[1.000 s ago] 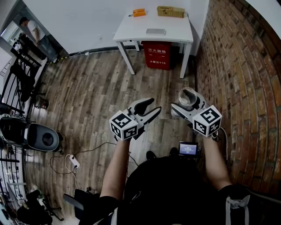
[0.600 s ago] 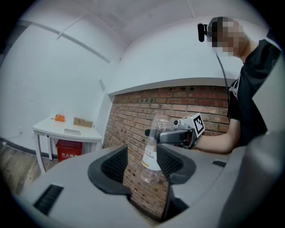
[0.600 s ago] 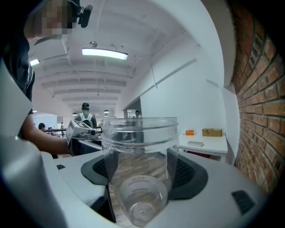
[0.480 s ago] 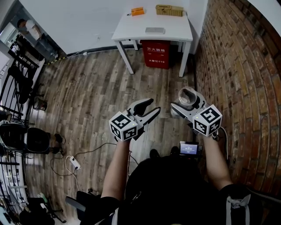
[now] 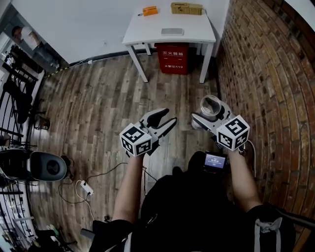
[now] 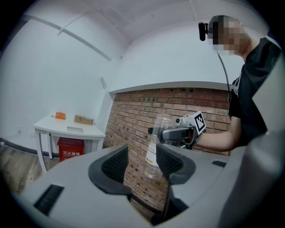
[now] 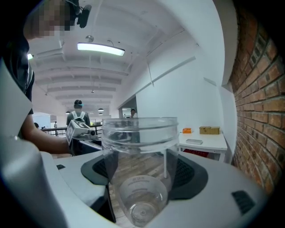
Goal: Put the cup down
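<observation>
A clear plastic cup [image 5: 211, 105] stands upright in my right gripper [image 5: 209, 114], which is shut on it and holds it in the air over the wooden floor. In the right gripper view the cup [image 7: 140, 164] fills the gap between the pads [image 7: 189, 176]. My left gripper [image 5: 165, 118] hangs beside it at the same height, open; its jaws have just closed a little and nothing is between them. Through the left gripper's [image 6: 142, 167] gap I see the cup [image 6: 156, 147] and the right gripper [image 6: 180, 132] farther off, against the brick wall.
A white table [image 5: 147, 34] stands ahead by the wall, bearing an orange item [image 5: 149, 10], a tan box [image 5: 186, 8] and a flat grey item [image 5: 173, 31]. A red box [image 5: 173, 58] sits under it. A brick wall [image 5: 266, 74] runs along the right. Cables and a power strip [image 5: 84, 187] lie on the floor at the left.
Both grippers have moved a little forward toward the table, with the cup still in the right one. The person carrying them has stepped forward.
</observation>
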Tool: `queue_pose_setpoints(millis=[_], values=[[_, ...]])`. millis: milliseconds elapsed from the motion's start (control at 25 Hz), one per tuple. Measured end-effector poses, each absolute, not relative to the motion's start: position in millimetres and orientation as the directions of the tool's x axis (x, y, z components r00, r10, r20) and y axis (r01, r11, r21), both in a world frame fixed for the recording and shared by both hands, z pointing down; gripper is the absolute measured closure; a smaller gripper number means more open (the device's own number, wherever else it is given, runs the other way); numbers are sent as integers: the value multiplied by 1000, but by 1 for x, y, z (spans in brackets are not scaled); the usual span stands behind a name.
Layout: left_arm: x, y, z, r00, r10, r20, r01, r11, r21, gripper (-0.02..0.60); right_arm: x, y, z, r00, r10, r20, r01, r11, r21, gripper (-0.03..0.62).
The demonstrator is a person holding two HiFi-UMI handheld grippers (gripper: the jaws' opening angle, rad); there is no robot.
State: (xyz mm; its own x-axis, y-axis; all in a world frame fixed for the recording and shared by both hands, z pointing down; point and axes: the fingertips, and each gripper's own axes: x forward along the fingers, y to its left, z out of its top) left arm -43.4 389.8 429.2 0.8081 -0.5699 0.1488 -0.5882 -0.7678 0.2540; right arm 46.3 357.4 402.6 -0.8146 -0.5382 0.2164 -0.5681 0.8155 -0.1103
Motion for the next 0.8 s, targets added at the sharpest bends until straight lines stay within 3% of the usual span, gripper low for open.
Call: queue_pose_setpoints(millis=[400,800], values=[[-66,323,451,790,-590,165,-611,-742,277,383,28,285,423,-822,-523,228,-558,820,-130,240],[-60,162,452,757,-629,178,-651,-704,282,387,35,119,421,-842,-500,200,-531,834,-150,240]])
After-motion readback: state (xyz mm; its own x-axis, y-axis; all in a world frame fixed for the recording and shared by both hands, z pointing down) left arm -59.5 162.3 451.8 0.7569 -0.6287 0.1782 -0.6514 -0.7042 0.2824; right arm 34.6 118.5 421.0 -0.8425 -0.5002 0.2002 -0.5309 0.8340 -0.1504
